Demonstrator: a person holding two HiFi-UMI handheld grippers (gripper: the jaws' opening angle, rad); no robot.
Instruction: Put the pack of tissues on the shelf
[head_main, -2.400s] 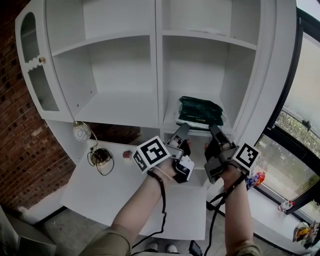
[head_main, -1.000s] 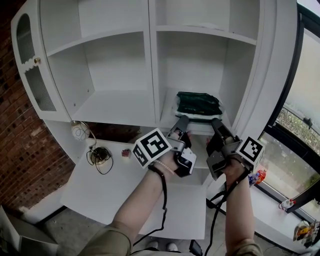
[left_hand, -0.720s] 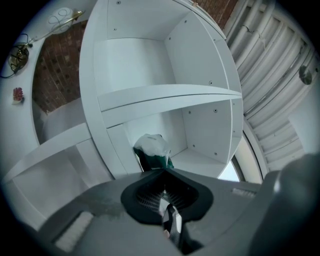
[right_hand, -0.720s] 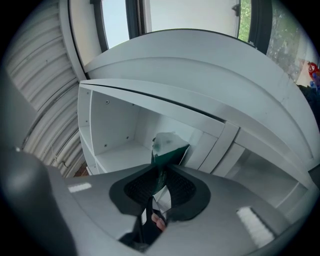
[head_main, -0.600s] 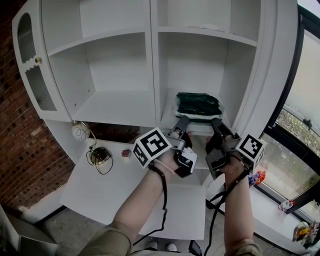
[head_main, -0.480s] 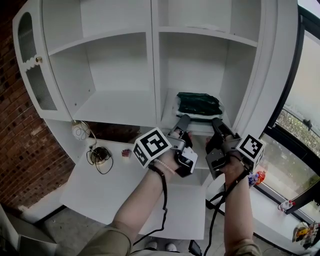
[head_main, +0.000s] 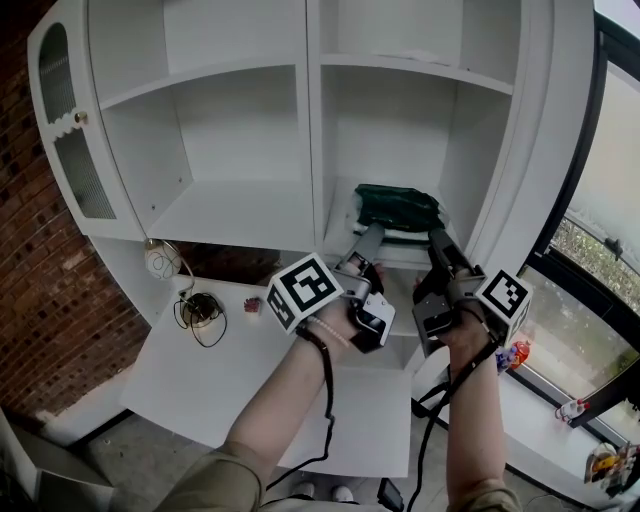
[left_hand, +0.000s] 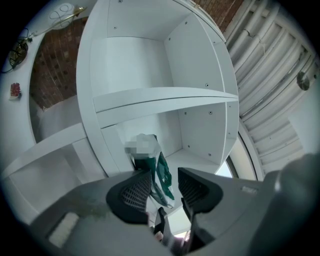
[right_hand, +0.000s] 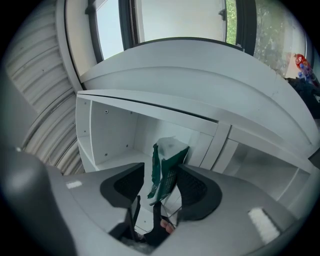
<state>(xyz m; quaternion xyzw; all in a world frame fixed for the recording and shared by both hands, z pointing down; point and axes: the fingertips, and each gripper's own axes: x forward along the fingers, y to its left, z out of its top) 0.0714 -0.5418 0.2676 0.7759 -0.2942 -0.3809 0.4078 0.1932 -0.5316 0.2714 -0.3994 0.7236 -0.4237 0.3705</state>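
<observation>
The pack of tissues (head_main: 397, 207), dark green with a white end, lies on the lower right shelf (head_main: 345, 240) of the white cabinet. Both grippers point at its front edge from below. My left gripper (head_main: 368, 238) is at the pack's left front corner, and its jaws are opening. In the left gripper view the pack (left_hand: 162, 172) shows in the gap of the left gripper (left_hand: 164, 187), with the pads off it. My right gripper (head_main: 438, 240) is at the right front corner, its jaws opening too. In the right gripper view the pack (right_hand: 165, 167) stands between the right gripper's (right_hand: 161, 187) spread pads.
Below the shelves a white table (head_main: 200, 380) carries a coiled cable (head_main: 200, 312), a round white object (head_main: 160, 262) and a small red thing (head_main: 252, 306). A glass-fronted cabinet door (head_main: 75, 150) and a brick wall (head_main: 40, 300) are at the left. A window (head_main: 600, 200) is at the right.
Both grippers' jaws have spread apart from nearly shut. The grippers have edged slightly up toward the shelf. The pack lies still on the shelf.
</observation>
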